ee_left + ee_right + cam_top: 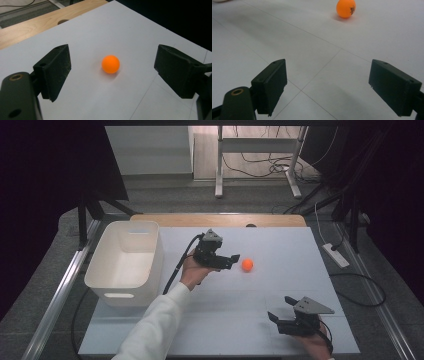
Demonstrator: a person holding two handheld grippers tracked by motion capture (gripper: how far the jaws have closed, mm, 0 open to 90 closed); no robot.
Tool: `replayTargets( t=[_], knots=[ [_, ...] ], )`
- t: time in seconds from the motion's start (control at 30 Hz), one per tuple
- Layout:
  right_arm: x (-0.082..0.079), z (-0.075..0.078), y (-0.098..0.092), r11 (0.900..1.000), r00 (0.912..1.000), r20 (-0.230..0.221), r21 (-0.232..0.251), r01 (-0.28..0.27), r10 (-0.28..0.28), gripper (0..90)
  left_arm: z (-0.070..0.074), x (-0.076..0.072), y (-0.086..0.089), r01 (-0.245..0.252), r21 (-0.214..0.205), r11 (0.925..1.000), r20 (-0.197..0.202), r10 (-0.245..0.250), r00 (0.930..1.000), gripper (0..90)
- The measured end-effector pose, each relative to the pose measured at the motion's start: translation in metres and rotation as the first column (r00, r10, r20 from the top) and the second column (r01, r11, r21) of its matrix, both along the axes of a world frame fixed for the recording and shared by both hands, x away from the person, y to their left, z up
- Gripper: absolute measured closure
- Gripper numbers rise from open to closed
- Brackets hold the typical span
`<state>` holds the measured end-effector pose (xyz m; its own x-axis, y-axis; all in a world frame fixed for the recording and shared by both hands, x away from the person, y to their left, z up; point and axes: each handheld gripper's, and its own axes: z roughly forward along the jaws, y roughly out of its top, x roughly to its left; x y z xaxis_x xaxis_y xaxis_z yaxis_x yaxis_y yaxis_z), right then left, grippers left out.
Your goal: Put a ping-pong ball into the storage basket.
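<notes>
— Where does it sit?

— The small smooth orange plastic ball (247, 265) rests on the white bench (280, 240), just ahead of my left claw (235, 258), to the right of the white plastic bin (125, 262). In the left gripper view the ball (110, 64) lies centred between wide-open, empty jaws, untouched.

— How do I take it well?

— I'd come down level until the pads flank its middle, then close gently; it would roll if nudged. My right claw (281, 309) rests open and empty, well apart.

A lab-like recording space: dark curtains (45, 180), an aluminium frame rail (60, 290), floor cables (260, 165), a white-topped table (280, 240).
</notes>
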<state>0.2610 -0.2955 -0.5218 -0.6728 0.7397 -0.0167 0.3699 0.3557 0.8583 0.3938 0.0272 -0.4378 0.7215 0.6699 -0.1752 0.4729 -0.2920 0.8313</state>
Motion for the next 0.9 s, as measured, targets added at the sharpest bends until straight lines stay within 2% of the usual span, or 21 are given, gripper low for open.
replayTargets(
  t=[0.43,0.67,0.9],
  knots=[
    [0.0,-0.001,0.0,1.0,1.0,-0.003,-0.007,-0.001,0.001,14.7,-0.009,0.005,-0.015,0.008,-0.008,0.9999,-0.018,-0.008,0.9998,15.0],
    [0.0,-0.001,0.0,1.0,1.0,0.0,-0.007,-0.002,0.002,14.8,-0.014,0.008,-0.02,0.009,0.006,0.9999,-0.022,-0.009,0.9997,14.9],
    [0.001,-0.001,0.0,1.0,1.0,0.003,-0.005,0.003,-0.003,14.8,-0.019,0.013,-0.024,-0.018,0.024,0.9996,-0.036,0.018,0.9992,15.0]
  ],
)
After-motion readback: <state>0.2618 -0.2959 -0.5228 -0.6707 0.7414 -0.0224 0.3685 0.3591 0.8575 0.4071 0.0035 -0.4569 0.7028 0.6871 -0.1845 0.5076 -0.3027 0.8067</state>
